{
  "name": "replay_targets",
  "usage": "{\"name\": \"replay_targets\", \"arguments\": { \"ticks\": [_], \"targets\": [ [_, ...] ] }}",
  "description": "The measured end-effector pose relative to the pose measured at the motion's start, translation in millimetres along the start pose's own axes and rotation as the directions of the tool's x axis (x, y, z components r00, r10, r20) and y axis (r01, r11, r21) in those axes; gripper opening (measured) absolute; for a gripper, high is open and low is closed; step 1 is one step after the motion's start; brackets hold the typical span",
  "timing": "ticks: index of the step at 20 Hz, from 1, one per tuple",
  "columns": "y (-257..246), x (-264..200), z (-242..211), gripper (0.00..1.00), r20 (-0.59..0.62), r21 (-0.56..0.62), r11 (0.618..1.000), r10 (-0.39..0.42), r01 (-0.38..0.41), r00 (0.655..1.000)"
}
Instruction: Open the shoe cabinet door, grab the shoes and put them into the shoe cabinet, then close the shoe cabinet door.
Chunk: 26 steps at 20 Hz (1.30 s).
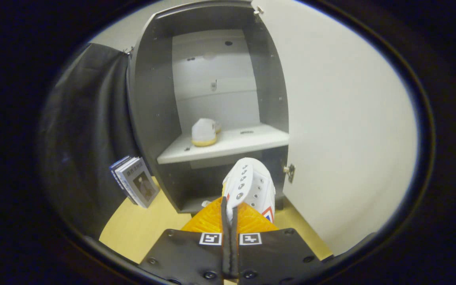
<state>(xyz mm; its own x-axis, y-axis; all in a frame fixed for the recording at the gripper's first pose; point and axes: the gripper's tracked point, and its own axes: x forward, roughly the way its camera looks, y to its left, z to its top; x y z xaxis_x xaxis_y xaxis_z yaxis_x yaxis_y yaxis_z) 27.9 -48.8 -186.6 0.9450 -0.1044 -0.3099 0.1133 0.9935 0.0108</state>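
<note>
Jaws pinch a white shoe (250, 186) by its edge, held just in front of the open cabinet (149, 99), below the shelf (251, 143). 2nd shoe (204, 132) sits on the shelf; door (342, 118) swung wide to the right.

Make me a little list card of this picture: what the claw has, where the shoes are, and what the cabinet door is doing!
claw: shut on a white shoe, pinching its side edge between both fingers
held shoe: hanging in front of the shoe cabinet, below the shelf
other shoe: already sitting on the shelf inside
cabinet door: swung wide open
books: leaning beside the cabinet, on the yellow floor
left to do: put the held shoe in, close the door
</note>
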Motion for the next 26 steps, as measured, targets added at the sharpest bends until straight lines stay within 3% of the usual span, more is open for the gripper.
{"name": "replay_targets", "arguments": {
  "ticks": [5,11,18,26],
  "targets": [
    [0.1,17.5,75.0,0.02,0.119,-0.023,1.0,0.005,-0.002,0.993],
    [-1.0,65.4,115.6,0.02,0.173,-0.029,1.0,0.008,-0.003,0.985],
    [-7.6,142.9,138.7,0.03,0.157,-0.048,0.998,-0.024,0.031,0.987],
    [4.6,223.8,149.8,0.03,0.113,-0.126,0.992,0.011,0.003,0.994]
  ]
}}
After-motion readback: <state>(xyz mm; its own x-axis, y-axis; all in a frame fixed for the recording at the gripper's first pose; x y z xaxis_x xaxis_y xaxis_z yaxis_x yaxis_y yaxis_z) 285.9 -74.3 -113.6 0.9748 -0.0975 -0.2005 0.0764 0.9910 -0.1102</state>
